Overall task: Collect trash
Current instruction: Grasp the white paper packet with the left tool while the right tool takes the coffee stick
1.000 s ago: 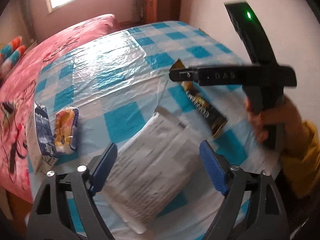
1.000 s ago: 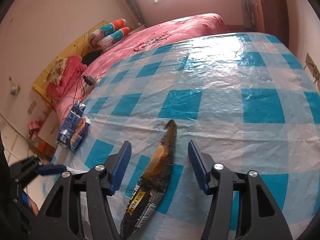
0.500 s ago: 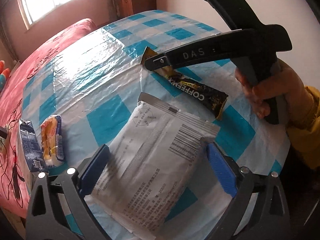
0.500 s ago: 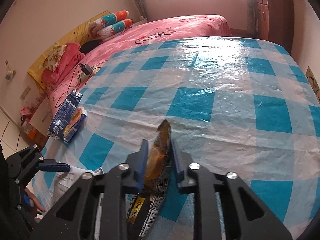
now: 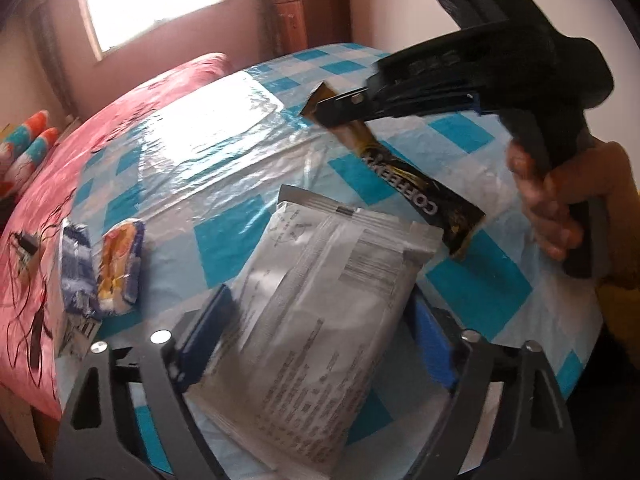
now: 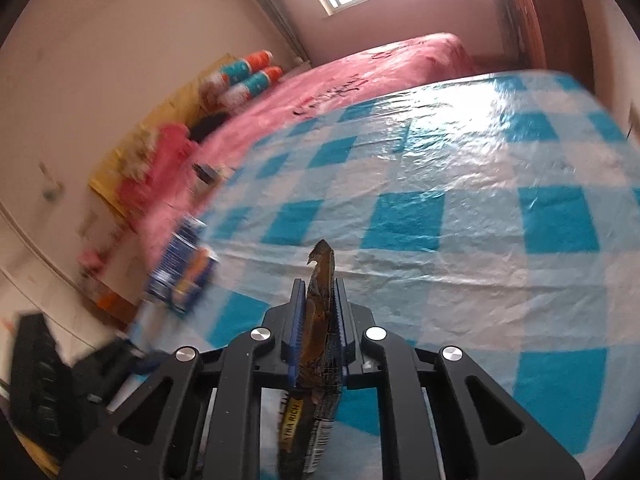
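A black and gold coffee wrapper (image 6: 318,312) is clamped between the pads of my right gripper (image 6: 318,292) and lifted off the checked tablecloth; it also shows in the left wrist view (image 5: 404,176), hanging from the right gripper (image 5: 340,106). A large white printed pouch (image 5: 316,320) lies on the table between the blue pads of my left gripper (image 5: 316,340). The left jaws are wide apart and straddle the pouch; contact with it is unclear.
A blue packet (image 5: 76,268) and a yellow snack packet (image 5: 120,264) lie side by side near the table's left edge; they also show in the right wrist view (image 6: 184,272). A pink bed (image 5: 100,128) runs beyond the blue checked table (image 6: 440,216). A wooden cabinet (image 5: 304,12) stands at the back.
My right gripper closed on the coffee wrapper and raised it off the table. My left gripper moved in around the white pouch, still open.
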The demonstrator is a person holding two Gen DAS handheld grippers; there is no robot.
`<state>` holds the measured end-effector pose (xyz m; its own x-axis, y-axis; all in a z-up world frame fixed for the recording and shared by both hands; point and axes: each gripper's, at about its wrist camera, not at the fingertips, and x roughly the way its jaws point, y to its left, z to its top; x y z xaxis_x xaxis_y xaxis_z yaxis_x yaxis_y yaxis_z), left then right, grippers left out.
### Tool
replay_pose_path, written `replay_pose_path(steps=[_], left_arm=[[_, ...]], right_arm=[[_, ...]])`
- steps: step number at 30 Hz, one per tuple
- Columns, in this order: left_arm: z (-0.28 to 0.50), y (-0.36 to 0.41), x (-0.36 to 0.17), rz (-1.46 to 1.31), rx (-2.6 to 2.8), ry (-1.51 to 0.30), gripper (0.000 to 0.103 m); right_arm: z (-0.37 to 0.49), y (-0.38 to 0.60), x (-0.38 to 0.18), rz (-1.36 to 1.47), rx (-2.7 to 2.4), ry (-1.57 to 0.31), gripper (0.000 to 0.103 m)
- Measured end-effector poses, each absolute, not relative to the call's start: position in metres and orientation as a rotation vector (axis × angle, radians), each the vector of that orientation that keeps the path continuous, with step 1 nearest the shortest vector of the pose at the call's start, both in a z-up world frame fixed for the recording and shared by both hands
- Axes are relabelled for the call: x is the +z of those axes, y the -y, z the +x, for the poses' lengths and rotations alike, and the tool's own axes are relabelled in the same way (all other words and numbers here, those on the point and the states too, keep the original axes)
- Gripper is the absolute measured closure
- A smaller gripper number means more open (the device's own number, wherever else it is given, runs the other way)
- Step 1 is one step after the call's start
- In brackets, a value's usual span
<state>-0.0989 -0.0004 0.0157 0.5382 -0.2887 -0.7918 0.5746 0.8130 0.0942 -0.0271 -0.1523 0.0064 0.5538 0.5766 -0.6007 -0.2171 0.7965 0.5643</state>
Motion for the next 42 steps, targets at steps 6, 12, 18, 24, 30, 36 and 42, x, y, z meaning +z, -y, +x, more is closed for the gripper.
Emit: replay_pose_path(steps=[6, 12, 18, 24, 30, 36, 42], left_arm=[[-0.095, -0.005, 0.023, 0.266, -0.494, -0.86, 0.026], [-0.094, -0.01, 0.025, 0.211, -0.477, -0.839, 0.033], [-0.097, -0.009, 0.024, 0.224, -0.469, -0.829, 0.033], [-0.094, -0.023, 0.025, 0.165, -0.45, -0.828, 0.034], [-0.093, -0.045, 0.024, 0.151, -0.405, -0.827, 0.034], [-0.095, -0.055, 0.021, 0.186, -0.352, -0.821, 0.033], [-0.101, -0.059, 0.017, 0.267, -0.341, -0.822, 0.019]], right_arm=[[-0.031, 0.155, 0.012, 0.661, 0.633, -0.862, 0.09], [-0.034, 0.133, 0.022, 0.643, 0.697, -0.87, 0.09], [-0.035, 0.108, 0.004, 0.625, 0.735, -0.951, 0.086], [-0.045, 0.102, 0.002, 0.499, 0.689, -0.976, 0.047], [-0.059, 0.091, 0.003, 0.364, 0.647, -0.967, 0.044], [-0.062, 0.084, 0.0, 0.273, 0.601, -0.98, 0.045], [-0.083, 0.077, 0.004, 0.077, 0.549, -0.969, 0.045]])
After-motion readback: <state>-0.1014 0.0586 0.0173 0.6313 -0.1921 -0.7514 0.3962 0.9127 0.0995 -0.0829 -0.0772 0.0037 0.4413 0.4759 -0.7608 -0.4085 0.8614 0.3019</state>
